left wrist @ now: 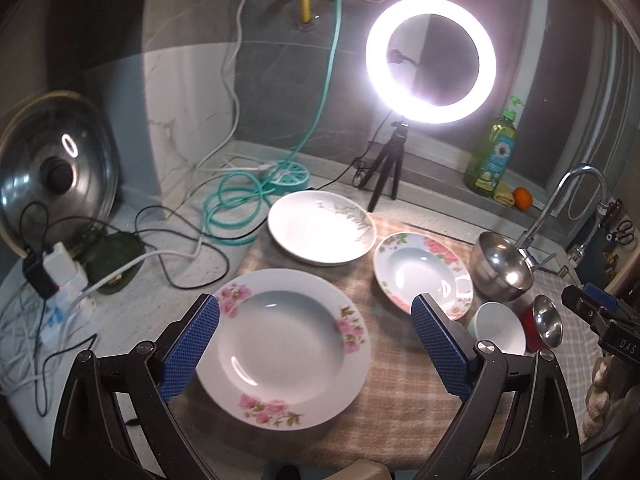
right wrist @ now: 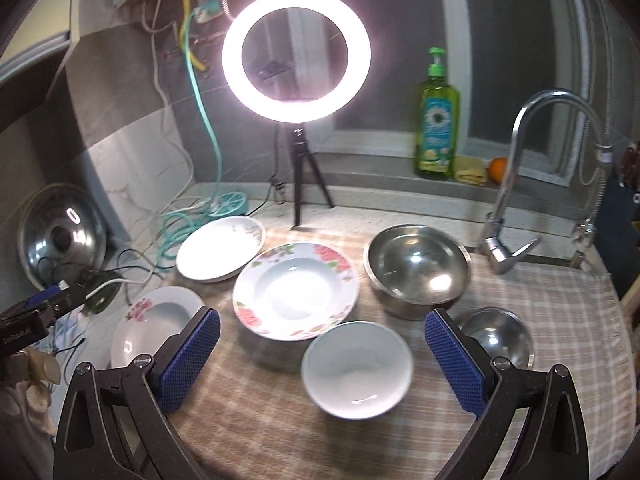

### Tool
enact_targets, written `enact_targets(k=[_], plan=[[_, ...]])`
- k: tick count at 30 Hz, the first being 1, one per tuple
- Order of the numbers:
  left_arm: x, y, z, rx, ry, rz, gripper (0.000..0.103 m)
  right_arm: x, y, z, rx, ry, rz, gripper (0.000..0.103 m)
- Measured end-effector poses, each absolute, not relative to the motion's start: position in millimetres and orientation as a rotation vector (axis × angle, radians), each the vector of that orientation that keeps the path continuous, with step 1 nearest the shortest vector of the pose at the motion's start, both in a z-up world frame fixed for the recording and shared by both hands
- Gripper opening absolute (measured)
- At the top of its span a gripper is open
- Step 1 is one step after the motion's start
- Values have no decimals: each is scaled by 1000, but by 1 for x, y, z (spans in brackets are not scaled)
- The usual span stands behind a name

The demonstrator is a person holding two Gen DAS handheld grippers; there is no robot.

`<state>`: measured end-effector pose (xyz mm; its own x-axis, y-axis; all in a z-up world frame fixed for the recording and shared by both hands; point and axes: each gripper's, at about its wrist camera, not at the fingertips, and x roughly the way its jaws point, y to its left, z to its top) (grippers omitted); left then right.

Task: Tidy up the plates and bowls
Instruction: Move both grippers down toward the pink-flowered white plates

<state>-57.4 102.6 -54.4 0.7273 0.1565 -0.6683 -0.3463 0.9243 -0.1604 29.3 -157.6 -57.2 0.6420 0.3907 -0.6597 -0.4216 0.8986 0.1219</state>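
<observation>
In the left wrist view my left gripper [left wrist: 316, 344] is open above a deep plate with pink flowers [left wrist: 284, 356], which lies on the checked cloth [left wrist: 384, 420] between the two blue pads. Beyond it lie a white plate [left wrist: 320, 228] and a rose-patterned deep plate [left wrist: 424, 272]. In the right wrist view my right gripper [right wrist: 324, 360] is open over a white bowl [right wrist: 356, 368], its pads apart from the rim. A large steel bowl [right wrist: 418, 270] and a small steel bowl [right wrist: 498, 336] stand to the right, the rose plate [right wrist: 296, 290] behind.
A lit ring light on a tripod [right wrist: 296, 52] stands at the back. A faucet [right wrist: 516, 184] rises at the right, with a green soap bottle [right wrist: 436, 120] on the sill. A pot lid [left wrist: 56, 168], cables [left wrist: 60, 304] and a teal hose [left wrist: 236, 208] crowd the left.
</observation>
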Motion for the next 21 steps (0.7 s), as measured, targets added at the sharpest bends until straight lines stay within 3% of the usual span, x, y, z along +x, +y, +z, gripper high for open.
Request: enact_targets(k=[15, 18, 21], plan=[[-74, 162, -99, -393, 812, 314, 83, 29, -82, -108, -36, 944, 644, 64], [-73, 177, -110, -451, 838, 285, 69, 32, -69, -121, -9, 1002, 667, 51], [-71, 192, -122, -496, 859, 277, 66, 37, -61, -133, 36, 1060, 688, 45]])
